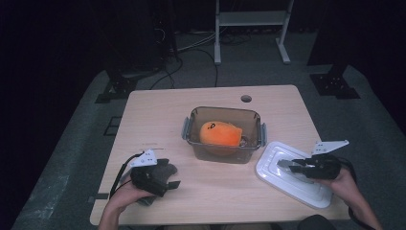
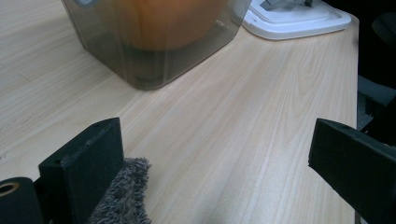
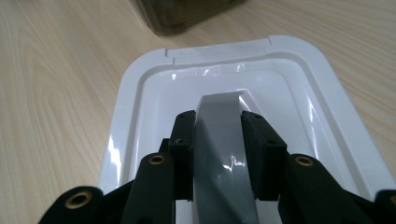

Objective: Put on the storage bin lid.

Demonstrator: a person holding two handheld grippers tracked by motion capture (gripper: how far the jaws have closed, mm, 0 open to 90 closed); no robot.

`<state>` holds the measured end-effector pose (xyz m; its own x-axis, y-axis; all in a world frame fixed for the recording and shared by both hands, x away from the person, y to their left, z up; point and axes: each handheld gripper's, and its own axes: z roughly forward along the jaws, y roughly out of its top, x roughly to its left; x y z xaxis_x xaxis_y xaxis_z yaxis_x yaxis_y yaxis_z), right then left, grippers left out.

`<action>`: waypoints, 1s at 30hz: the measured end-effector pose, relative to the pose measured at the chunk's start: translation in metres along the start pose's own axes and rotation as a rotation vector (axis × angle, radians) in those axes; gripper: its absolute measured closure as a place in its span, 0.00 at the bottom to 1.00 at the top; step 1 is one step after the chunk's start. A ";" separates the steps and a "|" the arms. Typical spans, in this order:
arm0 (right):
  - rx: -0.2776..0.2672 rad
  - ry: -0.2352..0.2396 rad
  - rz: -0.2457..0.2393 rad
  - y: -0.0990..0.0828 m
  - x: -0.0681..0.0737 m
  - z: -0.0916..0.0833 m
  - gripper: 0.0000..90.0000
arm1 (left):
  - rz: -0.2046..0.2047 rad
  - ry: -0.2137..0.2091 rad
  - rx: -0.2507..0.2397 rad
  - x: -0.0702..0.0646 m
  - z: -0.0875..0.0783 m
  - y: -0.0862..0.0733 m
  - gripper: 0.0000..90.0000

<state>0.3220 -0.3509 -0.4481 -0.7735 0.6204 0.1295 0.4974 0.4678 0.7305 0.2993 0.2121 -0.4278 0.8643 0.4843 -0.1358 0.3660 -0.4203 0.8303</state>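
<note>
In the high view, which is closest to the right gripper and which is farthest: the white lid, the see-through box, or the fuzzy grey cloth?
From the right gripper:
1. White lid, right under it, handle gripped.
2. See-through box, mid-table, to its left.
3. Fuzzy grey cloth, far left, by the left gripper.

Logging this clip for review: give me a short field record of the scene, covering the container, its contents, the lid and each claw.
container: clear tub at table centre, open top
contents: orange plush toy inside the tub
lid: white lid flat on the table, right of the tub, apart from it
lid handle: grey handle on top of the lid
right claw: right claw shut on the grey handle
left claw: left claw open, jaws wide, pointing toward the tub
near left claw: grey fuzzy cloth beside one jaw
surface: wooden table
</note>
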 end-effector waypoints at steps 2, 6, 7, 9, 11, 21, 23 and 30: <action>-0.001 0.001 0.002 0.001 0.000 -0.001 0.73 | 0.000 0.000 0.001 0.000 0.000 0.000 0.03; -0.005 -0.001 -0.006 0.003 0.001 -0.005 0.73 | 0.001 0.000 0.000 0.000 -0.001 0.000 0.03; -0.003 -0.001 -0.006 0.004 0.002 -0.006 0.73 | 0.001 0.000 -0.001 0.000 -0.001 0.000 0.03; -0.001 -0.003 -0.008 0.005 0.002 -0.008 0.73 | 0.001 0.000 0.000 0.000 -0.001 0.000 0.03; -0.003 -0.005 -0.011 0.006 0.003 -0.010 0.73 | 0.000 -0.001 0.001 0.000 0.000 0.000 0.03; -0.023 -0.020 -0.023 0.011 0.004 -0.029 0.73 | 0.001 -0.003 -0.001 0.000 0.000 0.000 0.03; -0.023 -0.024 -0.024 0.013 0.005 -0.033 0.73 | 0.000 -0.003 0.000 0.000 0.000 0.000 0.03; -0.028 -0.026 -0.039 0.019 0.006 -0.043 0.73 | -0.003 -0.003 0.000 0.000 0.000 -0.001 0.03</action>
<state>0.3096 -0.3650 -0.4051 -0.7814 0.6184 0.0837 0.4559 0.4742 0.7532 0.2988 0.2120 -0.4283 0.8643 0.4830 -0.1403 0.3688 -0.4189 0.8298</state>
